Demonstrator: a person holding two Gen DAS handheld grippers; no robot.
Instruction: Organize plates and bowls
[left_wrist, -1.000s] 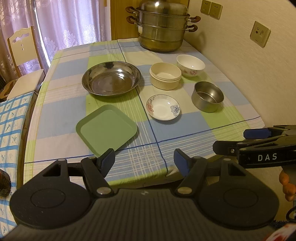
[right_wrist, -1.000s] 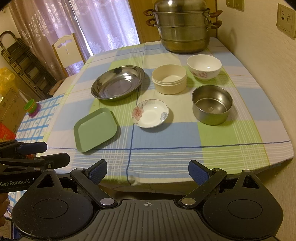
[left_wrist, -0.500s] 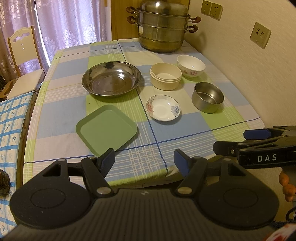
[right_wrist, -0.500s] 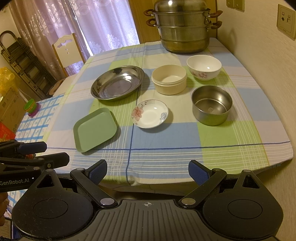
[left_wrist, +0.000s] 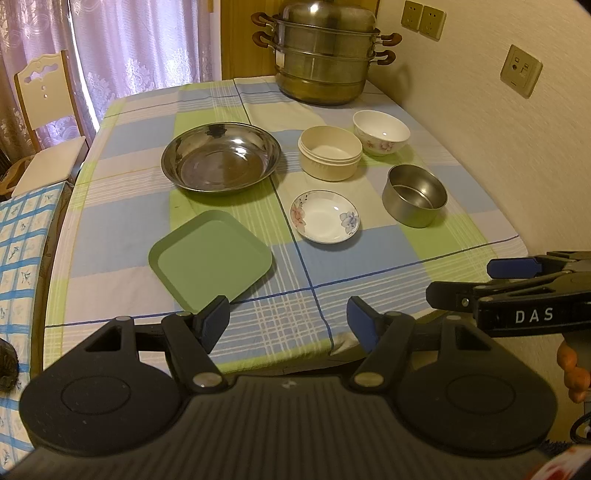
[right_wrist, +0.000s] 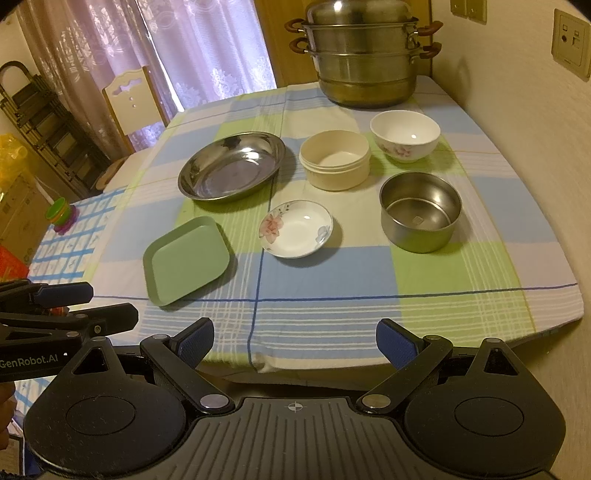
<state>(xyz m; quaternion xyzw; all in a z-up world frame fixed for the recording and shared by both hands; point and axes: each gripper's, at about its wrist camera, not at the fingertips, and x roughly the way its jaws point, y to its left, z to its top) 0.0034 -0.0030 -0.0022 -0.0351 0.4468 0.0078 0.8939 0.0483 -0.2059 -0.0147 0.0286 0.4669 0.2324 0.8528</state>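
On the checked tablecloth lie a green square plate (left_wrist: 210, 258) (right_wrist: 186, 258), a wide steel dish (left_wrist: 221, 158) (right_wrist: 232, 166), a small floral saucer (left_wrist: 324, 216) (right_wrist: 295, 229), a cream round bowl (left_wrist: 330, 152) (right_wrist: 334, 159), a white floral bowl (left_wrist: 381, 132) (right_wrist: 405, 135) and a steel bowl (left_wrist: 414, 194) (right_wrist: 420, 211). My left gripper (left_wrist: 288, 323) hangs open just off the table's near edge, in front of the green plate. My right gripper (right_wrist: 294, 339) is open too, near the same edge, holding nothing. Each gripper shows at the side of the other's view.
A large steel steamer pot (left_wrist: 323, 55) (right_wrist: 364, 55) stands at the table's far end by the wall (left_wrist: 517, 147). A white chair (left_wrist: 40, 122) stands left of the table. A second cloth-covered surface (right_wrist: 62, 251) with a small toy sits lower left.
Both grippers have crept slightly toward the table; nothing on the table has moved and both stay open.
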